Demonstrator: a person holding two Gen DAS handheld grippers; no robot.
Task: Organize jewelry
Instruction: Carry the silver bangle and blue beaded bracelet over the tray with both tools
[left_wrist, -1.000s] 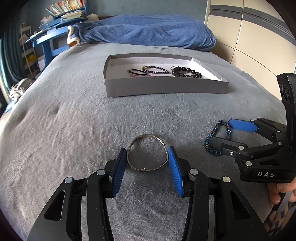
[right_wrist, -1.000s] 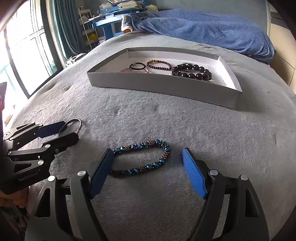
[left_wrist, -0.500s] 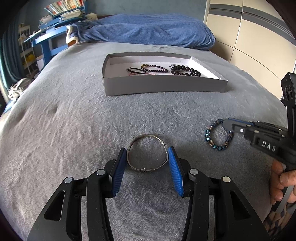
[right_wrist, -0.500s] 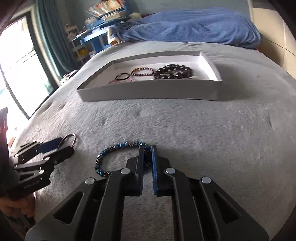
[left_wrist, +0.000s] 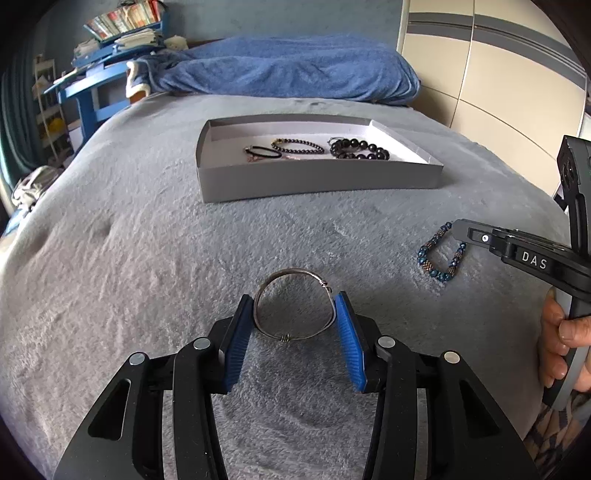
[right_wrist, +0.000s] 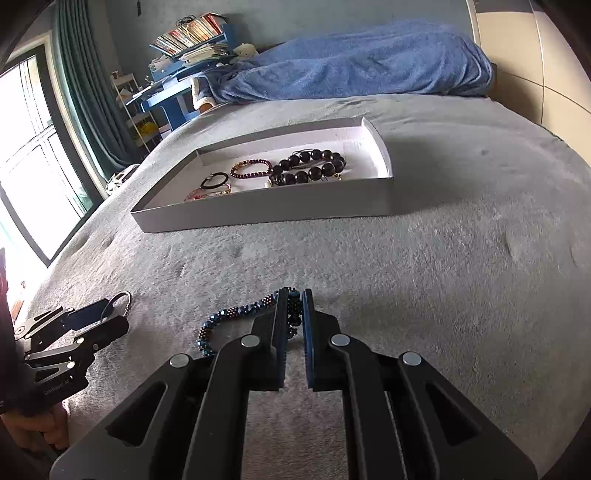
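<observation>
Left gripper (left_wrist: 294, 325): jaws half open, blue pads pressing both sides of a silver wire bangle (left_wrist: 294, 303) lying on the grey bed blanket (left_wrist: 147, 258). Right gripper (right_wrist: 294, 306): jaws clamped on a blue beaded bracelet (right_wrist: 236, 314), its loop trailing left. Grey tray (left_wrist: 317, 181) beyond holds three bracelets.

- Silver wire bangle (left_wrist: 293, 304): round, flat on the grey bed cover (left_wrist: 147, 258), between blue pads.
- Blue beaded bracelet (right_wrist: 236, 317): pinched at one end, rest trailing on the cover.
- Grey tray (left_wrist: 317, 181): holds three dark bracelets.
</observation>
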